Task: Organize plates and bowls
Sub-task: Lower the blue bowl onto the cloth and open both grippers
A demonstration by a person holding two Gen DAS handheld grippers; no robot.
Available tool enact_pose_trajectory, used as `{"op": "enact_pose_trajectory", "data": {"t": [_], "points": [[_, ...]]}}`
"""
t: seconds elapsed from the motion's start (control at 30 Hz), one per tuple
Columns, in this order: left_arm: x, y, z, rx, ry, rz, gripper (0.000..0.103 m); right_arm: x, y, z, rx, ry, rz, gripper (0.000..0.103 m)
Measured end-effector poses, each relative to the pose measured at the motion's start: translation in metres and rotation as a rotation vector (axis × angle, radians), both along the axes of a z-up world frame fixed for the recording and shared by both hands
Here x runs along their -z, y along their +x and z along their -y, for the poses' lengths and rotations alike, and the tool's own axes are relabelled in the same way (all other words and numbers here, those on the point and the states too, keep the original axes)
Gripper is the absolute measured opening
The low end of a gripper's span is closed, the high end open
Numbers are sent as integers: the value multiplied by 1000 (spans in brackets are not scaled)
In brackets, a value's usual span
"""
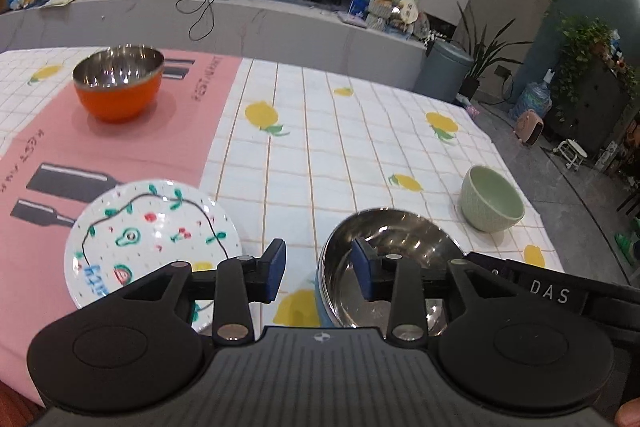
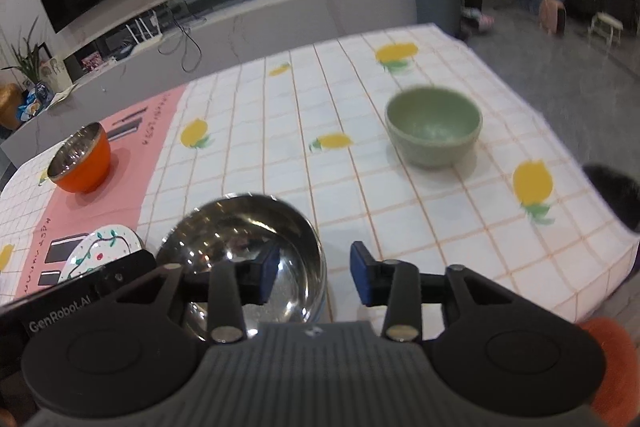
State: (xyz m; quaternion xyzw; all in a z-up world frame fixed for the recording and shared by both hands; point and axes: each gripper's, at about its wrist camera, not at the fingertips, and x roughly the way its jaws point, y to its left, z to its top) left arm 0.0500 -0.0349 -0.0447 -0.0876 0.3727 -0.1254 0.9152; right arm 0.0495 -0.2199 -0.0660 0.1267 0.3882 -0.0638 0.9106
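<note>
While both of my tools hang over the near edge of the table, neither has hold of anything: the left gripper [image 1: 319, 271] has its blue pads spread apart, straddling the near-left rim of the steel bowl [image 1: 396, 247], and the right gripper [image 2: 314, 275] stands just as wide, astride that same bowl's right rim.

In the left wrist view, the painted plate [image 1: 152, 231] lies at the lower left of the frame on the pink mat [image 1: 120, 147], just beside the steel bowl. The orange bowl [image 1: 119, 85] sits at the upper left, also on the mat, and the green bowl [image 1: 491, 203] sits at the right, well apart from the rest, on the lemon-print tablecloth [image 1: 340, 147]. In the right wrist view the green bowl lies above and right of centre, slightly blurred.

I judge we are at the start of a pick: nothing is stacked yet, and the steel bowl is the nearest candidate. Next I would need to settle one pad inside the rim and one outside, then close firmly, since the polished wall looks slippery.
</note>
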Motion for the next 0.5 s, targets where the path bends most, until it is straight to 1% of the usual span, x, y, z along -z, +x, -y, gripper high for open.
{"op": "enact_pose_trajectory", "data": {"t": [0.13, 0.27, 0.3, 0.4, 0.5], "points": [[-6, 2, -9, 23, -2, -9, 44, -11, -2, -5, -29, -7, 35, 51], [-10, 6, -22, 31, -1, -16, 49, -20, -1, -16, -84, -11, 63, 61], [-12, 7, -27, 28, 3, -18, 49, -21, -1, -20, -95, -21, 69, 61], [-17, 11, -40, 16, 46, -16, 49, -26, 3, -34, -123, -64, 97, 61], [-22, 16, -55, 15, 64, -3, 49, -30, 11, -46, -159, -69, 105, 61]]}}
